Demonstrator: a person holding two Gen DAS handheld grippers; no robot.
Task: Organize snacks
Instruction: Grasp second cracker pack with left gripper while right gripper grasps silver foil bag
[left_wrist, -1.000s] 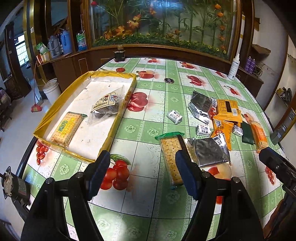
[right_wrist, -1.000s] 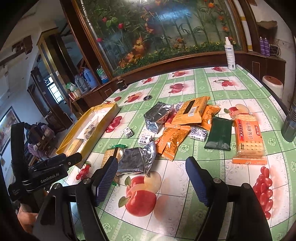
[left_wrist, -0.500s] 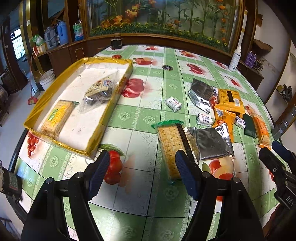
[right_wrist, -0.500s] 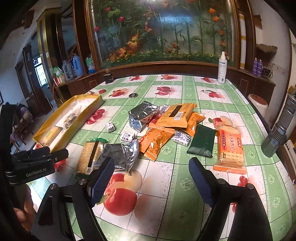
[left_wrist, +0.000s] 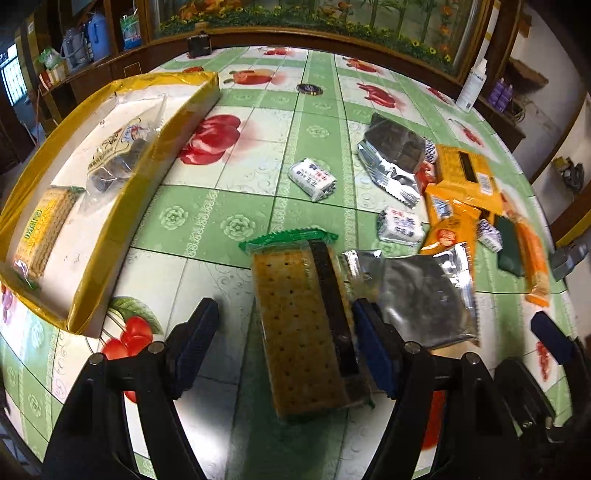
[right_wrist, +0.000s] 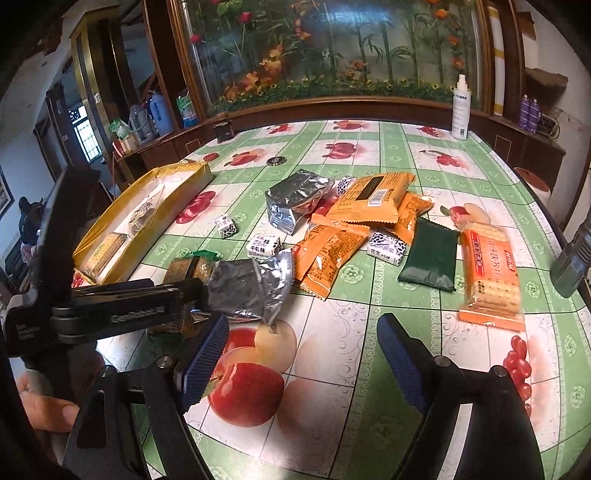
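While its jaws are opening, the left gripper hangs over the green-ended cracker pack, which lies flat on the fruit-print tablecloth between the two blue pads. The right pad sits just beside the pack's dark edge, the left pad stands apart from it, and neither presses on the wrapper. In the left wrist view a crumpled silver foil bag lies at three o'clock from the pack, touching its upper right corner. At ten o'clock stands the yellow tray, holding a yellow biscuit pack and a clear bag of dark snacks. A small white candy lies at twelve o'clock, a second one at two.

The right gripper has its pads spread wide with nothing between them, only a printed apple on the cloth below. Seen from the right wrist, the left tool's black body crosses in from nine o'clock, with a person's fingers at the lower left. At twelve o'clock is a heap of orange packets with another silver bag at eleven. A dark green pouch lies at one o'clock, and just beside it an orange cracker pack at two. A white spray bottle stands upright at the table's far edge.
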